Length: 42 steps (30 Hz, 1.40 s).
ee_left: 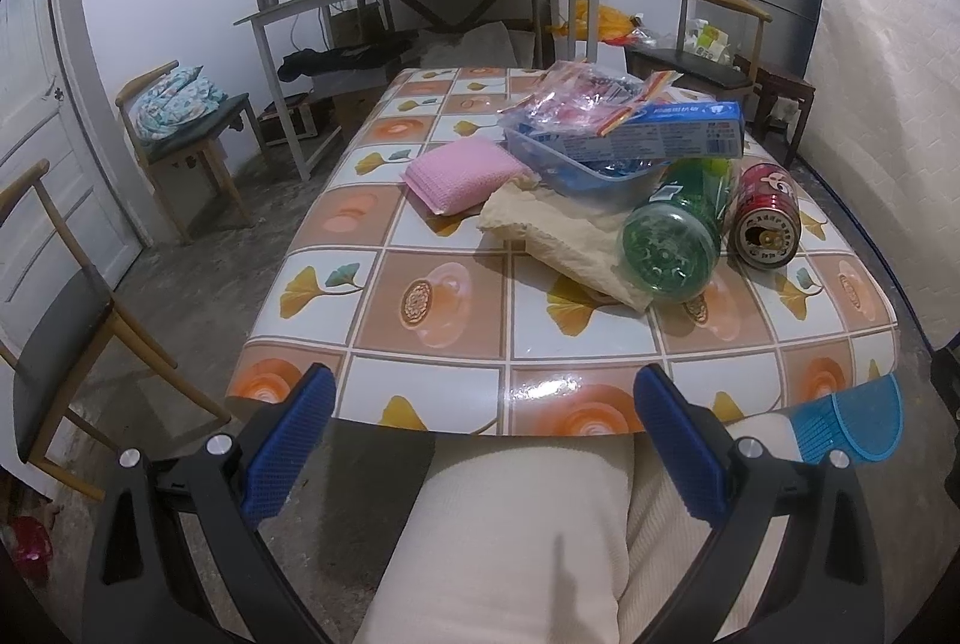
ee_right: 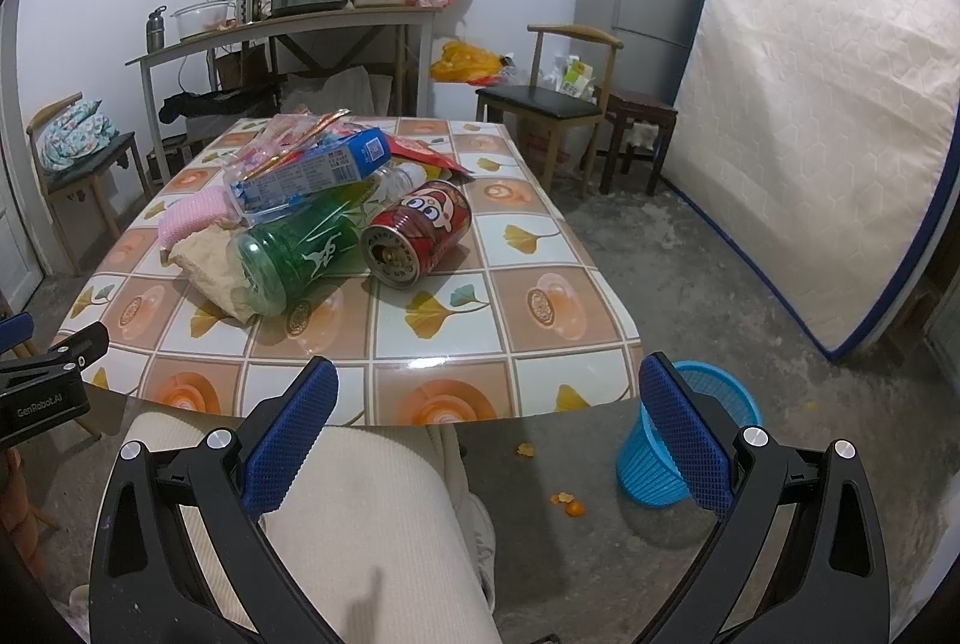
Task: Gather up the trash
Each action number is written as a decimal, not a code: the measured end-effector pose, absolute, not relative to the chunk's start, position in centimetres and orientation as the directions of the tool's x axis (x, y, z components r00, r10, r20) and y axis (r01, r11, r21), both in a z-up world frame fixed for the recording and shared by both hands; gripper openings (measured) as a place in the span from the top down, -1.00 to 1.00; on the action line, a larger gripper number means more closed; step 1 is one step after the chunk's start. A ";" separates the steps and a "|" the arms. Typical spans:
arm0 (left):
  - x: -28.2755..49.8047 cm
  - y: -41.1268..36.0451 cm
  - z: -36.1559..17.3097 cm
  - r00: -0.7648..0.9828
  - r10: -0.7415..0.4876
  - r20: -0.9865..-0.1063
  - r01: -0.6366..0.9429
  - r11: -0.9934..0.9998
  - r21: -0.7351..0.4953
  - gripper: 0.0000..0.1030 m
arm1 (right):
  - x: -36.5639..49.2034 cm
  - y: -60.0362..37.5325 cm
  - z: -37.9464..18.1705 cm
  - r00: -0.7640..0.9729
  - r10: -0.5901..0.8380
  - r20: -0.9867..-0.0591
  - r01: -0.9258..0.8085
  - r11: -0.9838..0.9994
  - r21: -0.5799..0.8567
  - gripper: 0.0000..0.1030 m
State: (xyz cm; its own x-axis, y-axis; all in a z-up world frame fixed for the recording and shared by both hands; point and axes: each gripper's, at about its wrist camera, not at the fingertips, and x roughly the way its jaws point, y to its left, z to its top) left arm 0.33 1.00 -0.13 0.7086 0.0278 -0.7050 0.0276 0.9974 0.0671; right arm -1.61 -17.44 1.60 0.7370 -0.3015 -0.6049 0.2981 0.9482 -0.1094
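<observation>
Tiled-pattern oilcloth covers the tabletop, where all the trash is piled toward the far-left half as seen from the right wrist. A blue mesh bin is seen on the floor just beside the near right corner, likely the drop point. Nothing has been collected yet, judging by the pile.

Largest to smallest:
- Grey plastic tray is stuffed with crinkly wrappers; the load looks light and loose, so it is best taken by the tray rim.
- Blue carton is laid across the tray; it looks light, stiff and crushable, to be pinched across the narrow sides.
- Beige cloth or paper wad is soft and limp; any raised fold can be gripped.
- Green plastic bottle is lying on its side, base toward the cameras, touching the wad. It is judged light, slick and prone to rolling; a grip across the mid-body is advised.
- Pink sponge is soft and compressible, an easy pinch.
- Red can is lying on its side just beside the bottle, opened end toward the near edge. It is thin-walled, dentable and may roll; a grip across the body is advised.

Left tool and right tool are both spread wide and empty, held short of the near edge above the person's lap.
</observation>
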 end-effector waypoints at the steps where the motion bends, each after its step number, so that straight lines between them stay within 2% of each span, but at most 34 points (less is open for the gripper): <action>1: 0.3 0.9 -0.1 0.709 0.027 -0.705 0.028 0.997 0.066 -0.89 | -1.6 -17.5 1.6 0.737 -0.302 -0.604 0.298 0.948 -0.110 -0.87; 42: 2.3 3.4 -0.7 0.691 0.053 -0.721 -0.027 0.999 0.047 -0.89 | -0.1 -15.5 2.1 0.748 -0.275 -0.604 0.254 0.959 -0.122 -0.87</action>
